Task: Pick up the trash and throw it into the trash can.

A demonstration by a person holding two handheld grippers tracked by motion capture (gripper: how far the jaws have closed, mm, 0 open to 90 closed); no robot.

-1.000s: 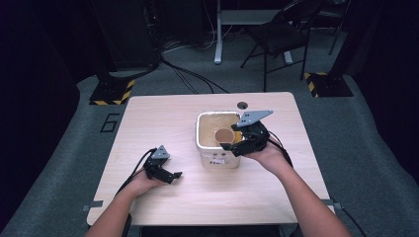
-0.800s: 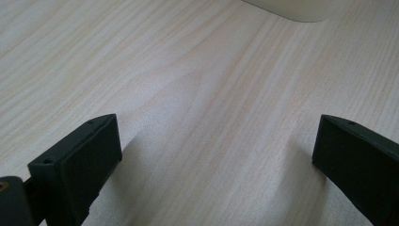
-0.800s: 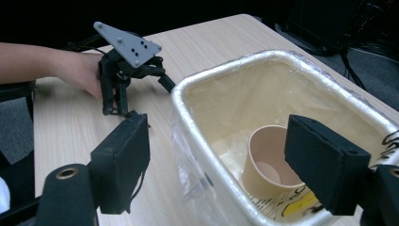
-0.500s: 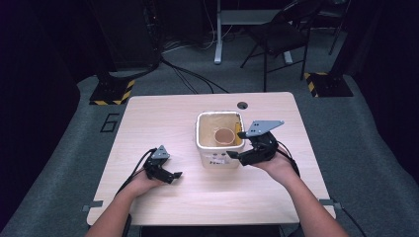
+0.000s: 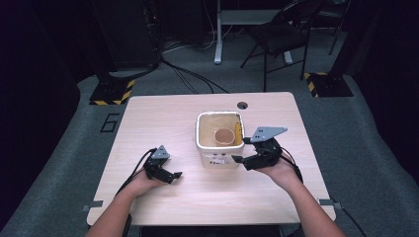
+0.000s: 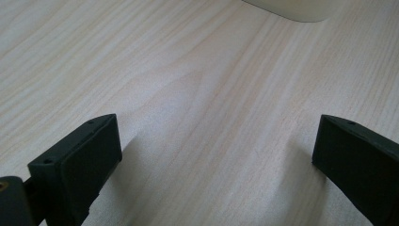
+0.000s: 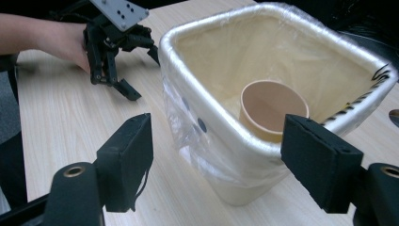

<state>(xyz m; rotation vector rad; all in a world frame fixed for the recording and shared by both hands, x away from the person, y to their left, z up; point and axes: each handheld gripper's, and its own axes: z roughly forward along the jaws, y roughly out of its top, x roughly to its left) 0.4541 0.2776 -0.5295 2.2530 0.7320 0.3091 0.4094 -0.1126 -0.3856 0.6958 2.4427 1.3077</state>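
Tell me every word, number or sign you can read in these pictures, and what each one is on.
"6": a dark outlined figure on the grey floor left of the table.
Label on the front of the white bin: dark print, too small and blurred to read.
Dark marks behind the clear liner on the bin's side, in the right gripper view: not readable.
Yellow-and-black hazard stripes on a stand's base: a sign, no words.
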